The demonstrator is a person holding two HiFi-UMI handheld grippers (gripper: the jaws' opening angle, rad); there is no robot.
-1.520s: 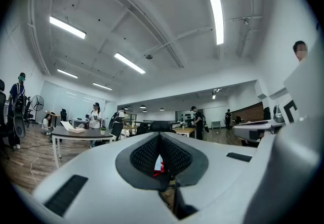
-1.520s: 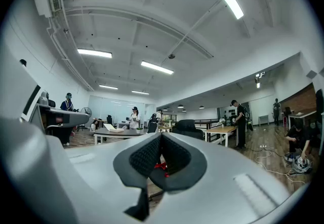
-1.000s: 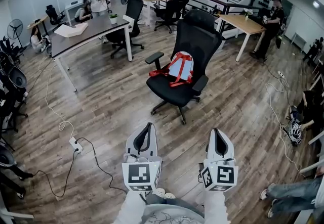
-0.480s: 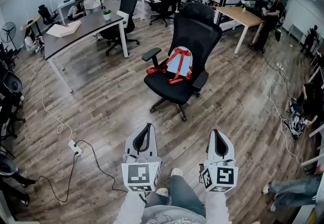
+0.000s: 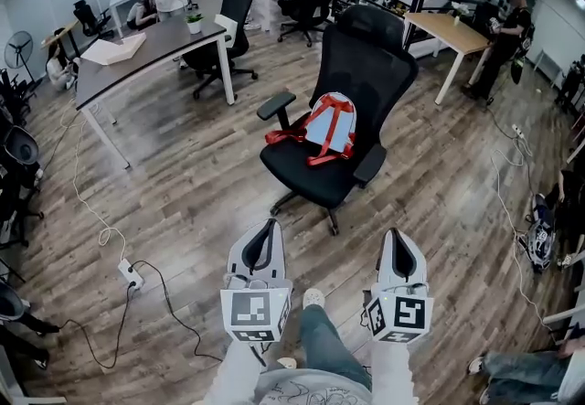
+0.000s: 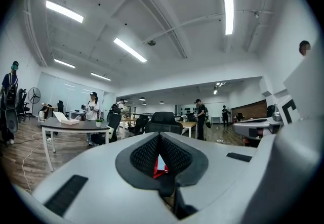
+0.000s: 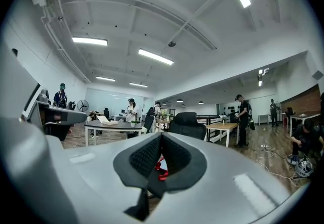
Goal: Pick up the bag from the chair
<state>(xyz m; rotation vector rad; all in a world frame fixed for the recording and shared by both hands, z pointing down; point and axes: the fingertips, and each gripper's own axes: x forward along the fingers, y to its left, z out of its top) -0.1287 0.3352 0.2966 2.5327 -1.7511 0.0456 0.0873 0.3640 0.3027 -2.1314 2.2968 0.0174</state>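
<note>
A small light-blue bag with red straps [image 5: 327, 124] leans against the backrest on the seat of a black office chair [image 5: 366, 65], in the middle of the head view. Both grippers are held low in front of me, well short of the chair. The left gripper [image 5: 266, 229] and the right gripper [image 5: 398, 239] point at it, jaws together and empty. In the left gripper view a sliver of the bag [image 6: 160, 166] shows through the gap under the closed tips. The right gripper view shows the bag [image 7: 161, 167] the same way, with the chair [image 7: 186, 122] beyond.
A dark desk [image 5: 137, 51] stands at the left and a wooden desk [image 5: 448, 33] at the back right. A power strip with cables [image 5: 130, 275] lies on the wood floor at my left. Several people and other office chairs are around the room. My shoe [image 5: 313, 298] is forward.
The chair and bag have drawn a little nearer and larger in the head view as I step forward. Both grippers keep the same pose, jaws together.
</note>
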